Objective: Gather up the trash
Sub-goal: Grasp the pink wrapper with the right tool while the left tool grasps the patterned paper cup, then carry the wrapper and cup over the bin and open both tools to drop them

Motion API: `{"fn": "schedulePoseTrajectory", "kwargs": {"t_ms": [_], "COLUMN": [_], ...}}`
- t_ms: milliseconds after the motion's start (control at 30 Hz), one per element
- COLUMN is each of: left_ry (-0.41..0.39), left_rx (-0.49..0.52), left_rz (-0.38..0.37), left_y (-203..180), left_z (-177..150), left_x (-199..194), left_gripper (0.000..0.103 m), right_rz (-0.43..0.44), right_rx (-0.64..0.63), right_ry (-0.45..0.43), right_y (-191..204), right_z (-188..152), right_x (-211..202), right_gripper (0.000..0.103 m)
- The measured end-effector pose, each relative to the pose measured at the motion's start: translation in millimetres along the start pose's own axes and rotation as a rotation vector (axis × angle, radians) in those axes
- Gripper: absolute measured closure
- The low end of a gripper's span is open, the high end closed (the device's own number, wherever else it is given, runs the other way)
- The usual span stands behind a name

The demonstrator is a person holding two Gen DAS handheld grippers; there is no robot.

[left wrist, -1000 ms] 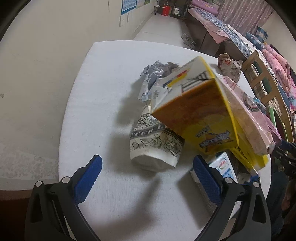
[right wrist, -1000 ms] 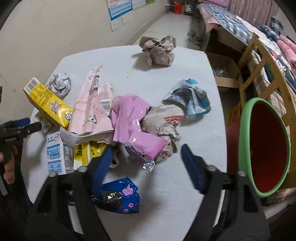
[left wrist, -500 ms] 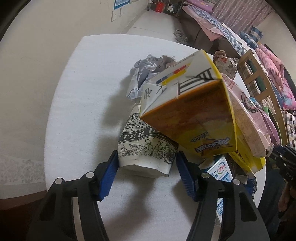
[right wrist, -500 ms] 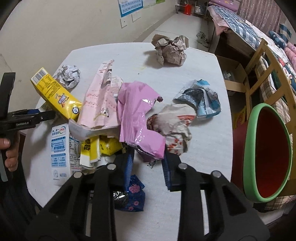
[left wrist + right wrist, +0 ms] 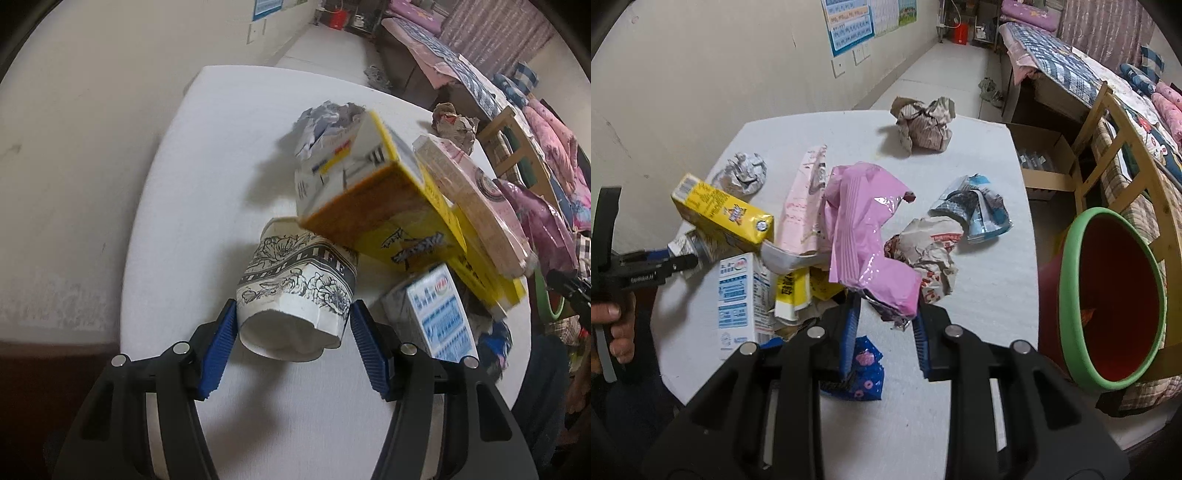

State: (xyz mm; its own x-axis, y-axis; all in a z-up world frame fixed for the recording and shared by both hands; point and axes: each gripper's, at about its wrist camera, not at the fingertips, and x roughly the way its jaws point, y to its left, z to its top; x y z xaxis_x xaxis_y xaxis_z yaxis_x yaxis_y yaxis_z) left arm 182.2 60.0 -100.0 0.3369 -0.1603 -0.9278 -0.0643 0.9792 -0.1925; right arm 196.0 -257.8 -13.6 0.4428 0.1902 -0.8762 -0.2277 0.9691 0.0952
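Note:
My left gripper [image 5: 293, 317] is shut on a crushed paper cup [image 5: 295, 273] with a black flower print, lying on its side on the white table [image 5: 207, 192]. A yellow drink carton [image 5: 384, 206] leans on the cup's far end. In the right wrist view my right gripper [image 5: 886, 310] is shut on the lower end of a crinkled pink plastic bag [image 5: 864, 229], which stands up off the table [image 5: 979, 325]. At that view's left edge, a hand holds the left gripper [image 5: 683, 262] at the cup [image 5: 687, 243].
Around the bag lie a blue-and-white milk carton [image 5: 738, 295], a yellow carton [image 5: 727, 214], a pale pink packet [image 5: 801, 206], crumpled paper wads [image 5: 927, 251], [image 5: 923, 125], a foil ball [image 5: 742, 173] and a blue wrapper [image 5: 864, 373]. A red bin with a green rim [image 5: 1115, 299] stands off the table's right edge.
Both grippers went from open to shut. The left closed on the paper cup. The right closed on the pink bag and raised it slightly.

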Motion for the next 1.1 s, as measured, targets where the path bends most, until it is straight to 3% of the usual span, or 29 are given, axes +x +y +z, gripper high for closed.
{"fn": "schedulePoseTrajectory", "kwargs": {"t_ms": [267,533,1100], "left_ry": [-0.014,-0.046,-0.155], "left_rx": [0.002,-0.009,0.153], "left_rz": [0.014,-0.036,-0.095], "left_y": [-1,-3,-88], "left_z": [-36,-51,-21], "left_x": [-30,-65,-111], "left_gripper": [0.045,0.045,0.045], "right_rz": [0.028,0.050,0.061], "right_rx": [0.003,0.001,0.050], "right_ry": [-0.030,-0.045,-0.105], "right_y": [5,11,-12], "right_z": [-9,-16,-18], "right_x": [-18,-28,-64], "right_gripper": [0.076,0.076,0.076]}}
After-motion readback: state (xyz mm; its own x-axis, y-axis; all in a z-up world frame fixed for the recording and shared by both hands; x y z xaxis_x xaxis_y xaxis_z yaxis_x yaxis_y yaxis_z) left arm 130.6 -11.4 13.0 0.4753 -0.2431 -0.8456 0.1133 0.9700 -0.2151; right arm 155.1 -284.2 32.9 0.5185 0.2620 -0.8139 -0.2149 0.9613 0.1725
